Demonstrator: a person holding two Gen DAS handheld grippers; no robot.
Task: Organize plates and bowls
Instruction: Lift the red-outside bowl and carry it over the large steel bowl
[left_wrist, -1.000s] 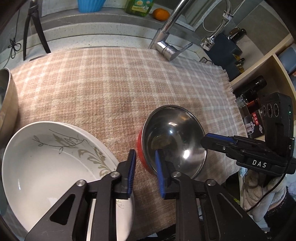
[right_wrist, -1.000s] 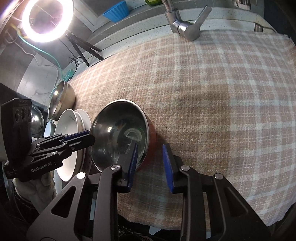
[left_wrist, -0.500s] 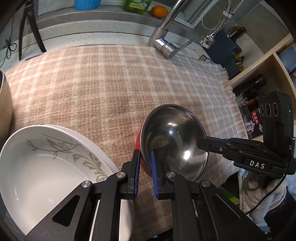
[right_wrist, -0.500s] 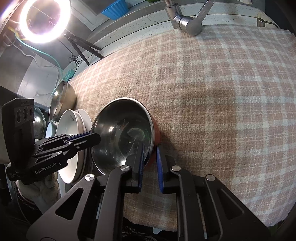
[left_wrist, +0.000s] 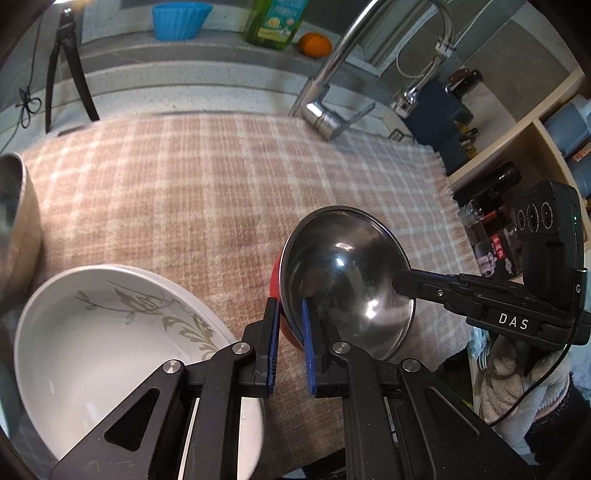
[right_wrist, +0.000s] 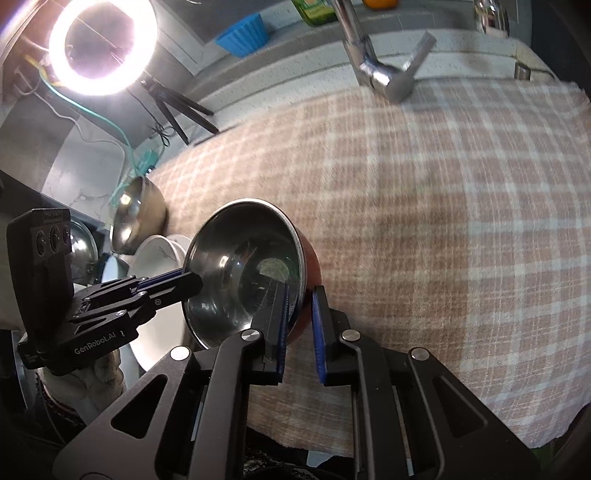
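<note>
Both grippers clamped on the steel bowl rim, bowl by the worktop's near edge.
My left gripper (left_wrist: 290, 334) pinched the red-sided steel bowl (left_wrist: 343, 280) at its 7 o'clock rim, my right gripper (right_wrist: 299, 325) at the opposite rim; bowl sat tilted on the plaid cloth (left_wrist: 192, 192), white floral dish (left_wrist: 110, 350) at its 9 o'clock. Best done lifting both sides evenly, keeping it level and clear of the dish.

A pink plaid cloth (left_wrist: 192, 192) covers the counter, bearing a white plate (left_wrist: 110, 354) and a steel bowl (left_wrist: 18, 221).
</note>
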